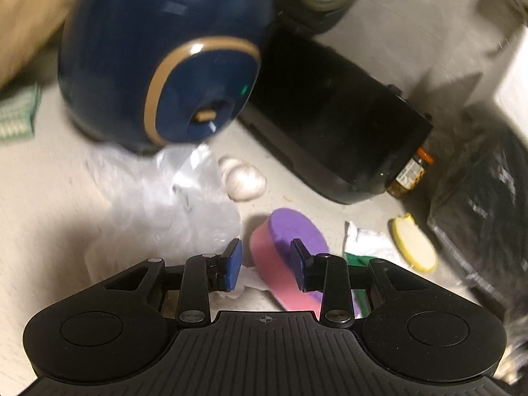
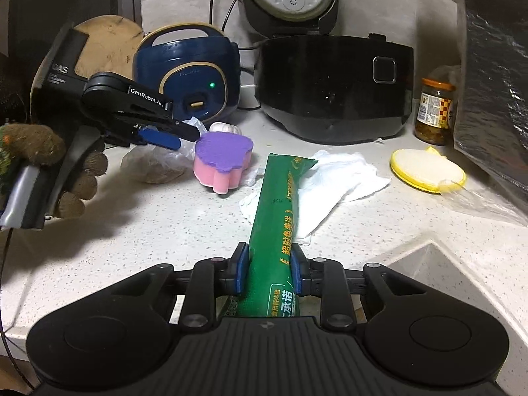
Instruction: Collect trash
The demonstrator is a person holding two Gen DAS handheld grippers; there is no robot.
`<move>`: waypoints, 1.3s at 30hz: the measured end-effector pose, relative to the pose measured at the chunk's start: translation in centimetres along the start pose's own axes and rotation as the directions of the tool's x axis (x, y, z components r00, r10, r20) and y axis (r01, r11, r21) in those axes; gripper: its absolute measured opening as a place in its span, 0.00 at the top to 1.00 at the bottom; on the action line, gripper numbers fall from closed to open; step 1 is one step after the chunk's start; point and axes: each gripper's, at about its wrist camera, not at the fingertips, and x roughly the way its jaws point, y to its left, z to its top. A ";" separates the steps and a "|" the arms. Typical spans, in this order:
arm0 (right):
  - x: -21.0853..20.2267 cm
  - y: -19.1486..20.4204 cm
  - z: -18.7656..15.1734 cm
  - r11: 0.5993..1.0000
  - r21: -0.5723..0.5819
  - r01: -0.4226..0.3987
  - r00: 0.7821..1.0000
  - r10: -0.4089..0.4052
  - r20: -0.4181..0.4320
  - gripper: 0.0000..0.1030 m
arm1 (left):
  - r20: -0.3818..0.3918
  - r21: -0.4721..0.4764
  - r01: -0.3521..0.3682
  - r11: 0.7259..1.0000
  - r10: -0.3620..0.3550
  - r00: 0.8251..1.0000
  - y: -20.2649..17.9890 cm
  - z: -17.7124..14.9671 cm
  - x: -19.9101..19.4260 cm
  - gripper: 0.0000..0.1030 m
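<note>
Green plastic fills the near foreground of the right wrist view: a long green pouch (image 2: 277, 227) lies on the speckled surface (image 2: 165, 217) with its near end between the right gripper (image 2: 269, 272), whose jaws are nearly closed and press on it from both sides. So the step in hand looks like picking up this piece of trash. The pouch runs toward 12 o'clock, its far end resting on a crumpled white tissue (image 2: 333, 181).

At 10 o'clock from the pouch stands a pink and purple sponge (image 2: 222, 161). The left gripper (image 1: 266, 264), in a gloved hand (image 2: 76, 178), hovers over it with jaws partly open, holding nothing. Behind it lie a clear bag (image 2: 155, 165) and garlic (image 2: 226, 127); further back stand two cookers.

The next move likely calls for lifting the pouch clear without dragging the tissue, then carrying it to a bin, which is not in view.
</note>
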 end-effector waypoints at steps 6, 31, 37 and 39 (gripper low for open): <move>0.6 0.4 0.1 1.000 -0.008 -0.027 1.000 0.027 0.000 0.75 | -0.077 -0.065 0.150 0.987 -0.155 0.985 -0.8 0.2 2.3 0.63; 0.6 0.3 -0.5 1.000 0.013 -0.019 1.000 0.018 0.019 0.71 | -0.045 0.304 0.043 0.952 -0.031 0.999 -10.4 -2.3 5.4 0.51; 0.4 0.6 -0.7 1.000 0.013 -0.008 1.000 0.008 0.028 0.70 | -0.025 0.316 0.041 0.948 -0.035 0.999 -10.6 -2.8 6.1 0.49; 0.4 0.7 -0.8 1.000 0.013 -0.006 0.999 0.006 0.031 0.69 | -0.025 0.320 0.039 0.947 -0.032 0.999 -10.7 -2.9 6.2 0.49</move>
